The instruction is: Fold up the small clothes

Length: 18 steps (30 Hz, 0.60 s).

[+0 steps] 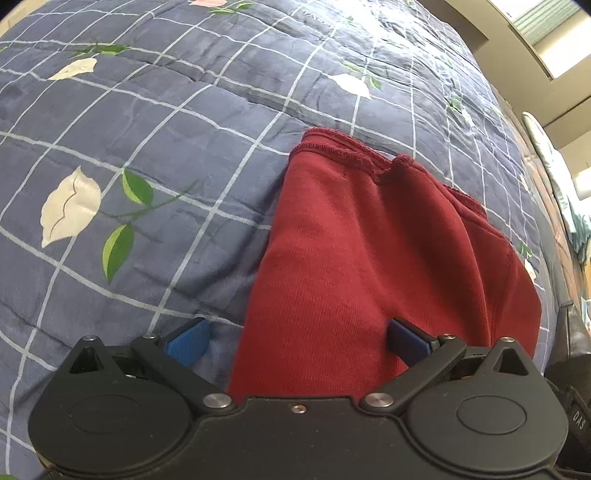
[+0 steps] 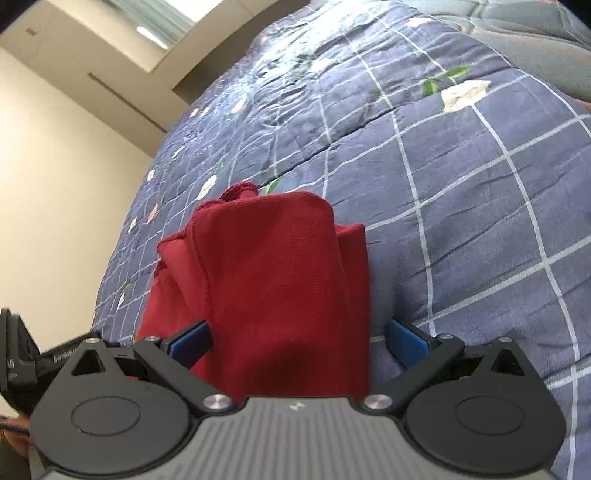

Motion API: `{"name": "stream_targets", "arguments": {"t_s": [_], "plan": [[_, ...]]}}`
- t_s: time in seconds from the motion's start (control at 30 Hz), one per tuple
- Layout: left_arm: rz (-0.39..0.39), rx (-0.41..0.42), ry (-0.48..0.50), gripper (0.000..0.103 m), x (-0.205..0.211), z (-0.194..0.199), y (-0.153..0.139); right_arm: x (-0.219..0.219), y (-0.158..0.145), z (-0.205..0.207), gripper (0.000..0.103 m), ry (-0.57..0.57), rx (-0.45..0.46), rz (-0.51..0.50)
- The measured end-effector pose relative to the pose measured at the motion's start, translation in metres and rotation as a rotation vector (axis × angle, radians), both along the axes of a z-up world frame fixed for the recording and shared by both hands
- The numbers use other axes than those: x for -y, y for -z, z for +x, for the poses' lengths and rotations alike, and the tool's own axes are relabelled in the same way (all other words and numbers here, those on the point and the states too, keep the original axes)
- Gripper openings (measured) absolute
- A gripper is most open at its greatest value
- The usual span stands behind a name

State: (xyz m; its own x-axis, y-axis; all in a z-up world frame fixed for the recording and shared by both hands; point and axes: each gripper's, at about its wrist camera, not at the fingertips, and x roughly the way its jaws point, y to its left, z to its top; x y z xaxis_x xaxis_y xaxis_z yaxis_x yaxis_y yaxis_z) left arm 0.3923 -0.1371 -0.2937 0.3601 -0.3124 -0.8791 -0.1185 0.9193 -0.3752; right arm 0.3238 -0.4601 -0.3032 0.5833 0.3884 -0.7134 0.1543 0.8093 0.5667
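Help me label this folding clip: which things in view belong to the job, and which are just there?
Part of the job:
- red garment, partly folded
- left gripper, jaws open
- right gripper, jaws open
- blue checked quilt, the work surface

Just there:
- cream wall
- window

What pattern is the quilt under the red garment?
Navy-blue quilt with a white grid and white flowers with green leaves; clearest in the left wrist view. The red garment is plain.

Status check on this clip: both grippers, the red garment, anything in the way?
Left gripper open, right gripper open, each straddling the cloth. Red garment folded on quilt. Nothing in the way.
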Motion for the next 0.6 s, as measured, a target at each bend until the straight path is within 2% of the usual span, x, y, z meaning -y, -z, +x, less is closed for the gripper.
{"name": "stream_targets", "arguments": {"t_s": [0.1,0.23,0.37,0.53,0.6], "plan": [[0.008,-0.004,0.034,0.103,0.0,0.002,-0.003,-0.005,-0.002,0.006,0.103,-0.002,-0.027,-0.031],[0.063,0.046,0.182,0.103,0.007,0.005,-0.014,-0.011,-0.003,0.01,0.103,0.011,-0.05,-0.06],[0.03,0.041,0.303,0.103,0.01,0.008,-0.013,-0.016,-0.004,0.013,0.103,0.031,-0.07,-0.089],[-0.05,0.003,0.292,0.102,0.0,0.014,-0.006,-0.023,-0.007,0.017,0.103,0.085,-0.103,-0.11],[-0.082,-0.019,0.29,0.098,-0.001,0.017,-0.005,-0.028,-0.009,0.018,0.102,0.101,-0.11,-0.098]]}}
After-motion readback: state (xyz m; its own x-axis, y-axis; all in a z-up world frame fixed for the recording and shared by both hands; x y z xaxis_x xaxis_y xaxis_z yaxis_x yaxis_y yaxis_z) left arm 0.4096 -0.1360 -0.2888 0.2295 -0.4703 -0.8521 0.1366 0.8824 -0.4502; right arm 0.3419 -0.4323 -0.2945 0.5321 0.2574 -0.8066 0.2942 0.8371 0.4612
